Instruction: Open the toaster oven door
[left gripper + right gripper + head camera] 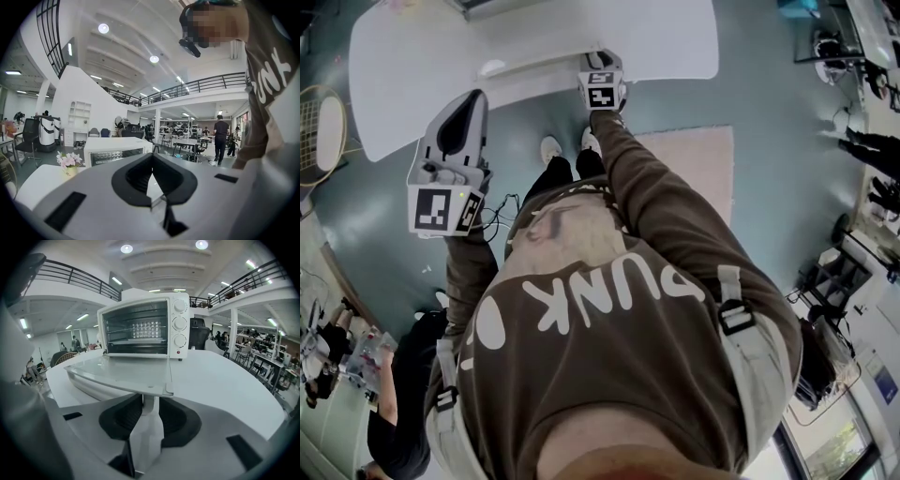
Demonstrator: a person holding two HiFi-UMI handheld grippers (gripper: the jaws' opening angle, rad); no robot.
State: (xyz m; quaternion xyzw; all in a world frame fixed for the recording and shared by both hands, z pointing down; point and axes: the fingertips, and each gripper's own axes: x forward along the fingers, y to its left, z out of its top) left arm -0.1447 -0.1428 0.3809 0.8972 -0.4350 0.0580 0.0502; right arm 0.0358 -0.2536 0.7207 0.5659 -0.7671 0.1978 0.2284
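- Toaster oven [145,326] stands on the white bench [225,376], set back from the near edge. Its door [122,369] is folded down flat toward that edge.
- The right gripper [149,405] sits at the bench's near edge, its jaws closed on the white post of the door's handle [93,385], just under the door's front corner.
- The person's right arm reaches straight ahead in a brown sleeve [666,197], stretched to the near edge.
- The left arm is bent. The left gripper [469,108] is held off the bench's near-left edge, above the floor [384,216]. Its jaws are together with nothing between them, and it points level across the bench toward the oven.
- In the head view the top of the frame cuts the oven off, and the white door blends into the bench. The marker cube [601,94] covers the right jaws.
- In the right gripper view the door's corner hides the jaw tips, so the exact spot of the grip is hard to make out.
- In the left gripper view the gripper's own body blocks most of the bench. Pink flowers [68,160] show beside the oven.
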